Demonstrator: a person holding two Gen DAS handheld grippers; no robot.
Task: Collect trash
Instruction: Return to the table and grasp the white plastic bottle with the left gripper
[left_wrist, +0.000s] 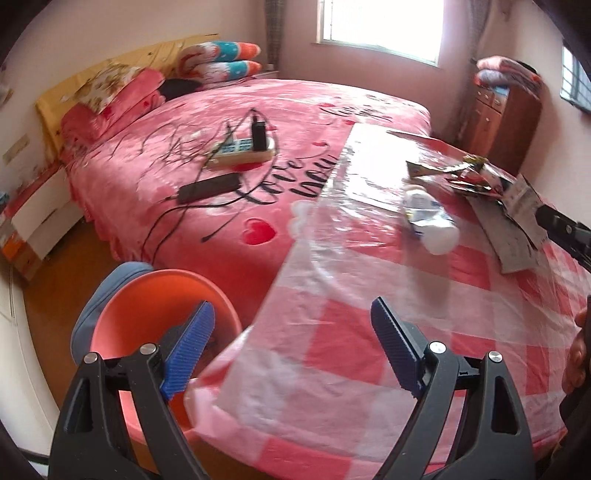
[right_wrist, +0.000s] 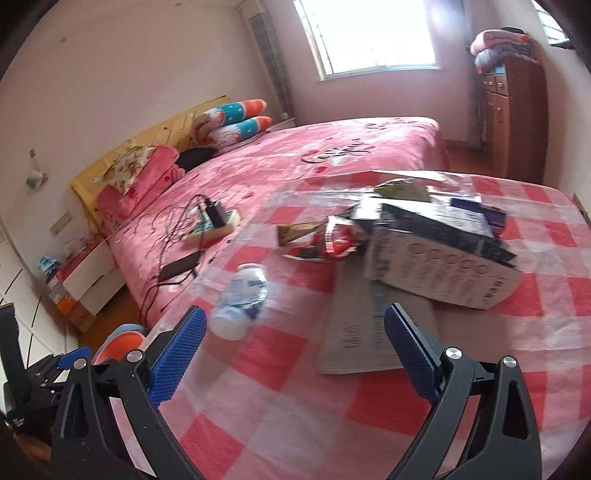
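— How far along are we with the trash?

— Barely begun, we judge. Our left gripper (left_wrist: 291, 347) has its jaws spread wide with nothing between them, hanging over the table's (left_wrist: 369, 369) near left edge. Just beside that edge stands the bin (left_wrist: 147, 295), and what we see of its inside looks bare, though part of it is hidden. Our right gripper (right_wrist: 293, 354) is likewise wide apart and carries nothing.

— And the trash itself?

— All of it lies on the table. Nearest our right gripper, a little beyond its left finger, is the bottle (right_wrist: 242, 301), on its side. Just beyond the right finger lies the flat card (right_wrist: 369, 332), and on its far end rests the box (right_wrist: 439, 254). The wrappers (right_wrist: 325, 242) are crumpled just beside the box, toward the far edge.

— So what remains?

— Everything: bottle, card, box, wrappers. We think the bottle is the nearest pick, and the bin is well apart from it, off the near left edge.
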